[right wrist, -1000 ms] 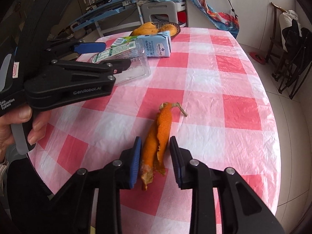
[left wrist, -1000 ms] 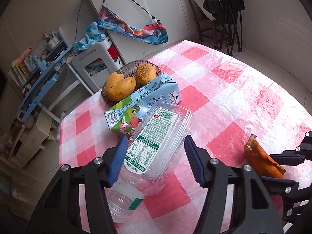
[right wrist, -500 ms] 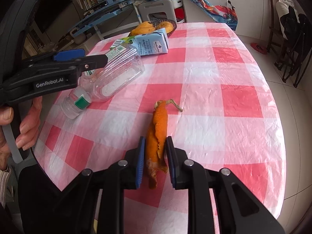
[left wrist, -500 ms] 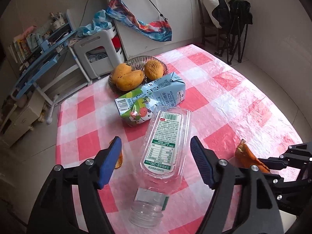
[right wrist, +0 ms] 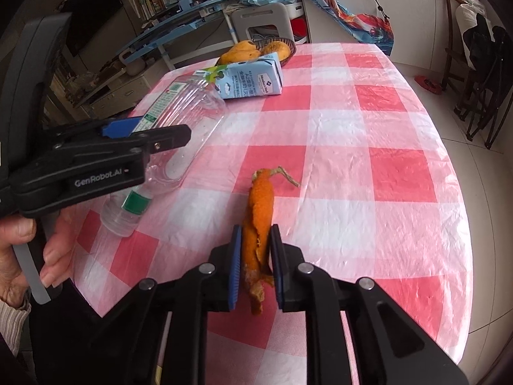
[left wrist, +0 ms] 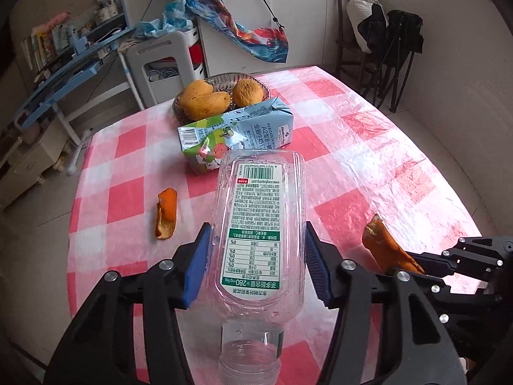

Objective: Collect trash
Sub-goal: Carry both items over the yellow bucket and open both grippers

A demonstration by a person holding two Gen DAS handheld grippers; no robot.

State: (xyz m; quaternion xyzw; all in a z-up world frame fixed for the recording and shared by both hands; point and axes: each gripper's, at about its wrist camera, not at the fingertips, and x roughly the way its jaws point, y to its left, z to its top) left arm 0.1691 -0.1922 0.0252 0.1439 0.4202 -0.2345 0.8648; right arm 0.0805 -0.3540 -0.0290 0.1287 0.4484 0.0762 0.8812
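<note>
An empty clear plastic bottle (left wrist: 258, 227) with a white-and-green label lies between the pads of my left gripper (left wrist: 256, 256), which is closed on its body; it also shows in the right wrist view (right wrist: 179, 141). My right gripper (right wrist: 255, 256) is shut on a long orange peel (right wrist: 259, 215), seen also in the left wrist view (left wrist: 384, 250). A second orange peel (left wrist: 166, 213) lies on the checked tablecloth (left wrist: 368, 160) to the left. A light-blue milk carton (left wrist: 256, 128) and a green juice carton (left wrist: 205, 149) lie behind the bottle.
A glass bowl of mangoes (left wrist: 208, 98) stands at the table's far edge. Beyond the table are a white stool (left wrist: 160, 61), blue shelves (left wrist: 73, 61) and a chair with bags (left wrist: 378, 32). A hand (right wrist: 22, 256) holds the left gripper.
My left gripper has closed in on the bottle and lifted it off the table. My right gripper has shut on the long peel and raised it slightly.
</note>
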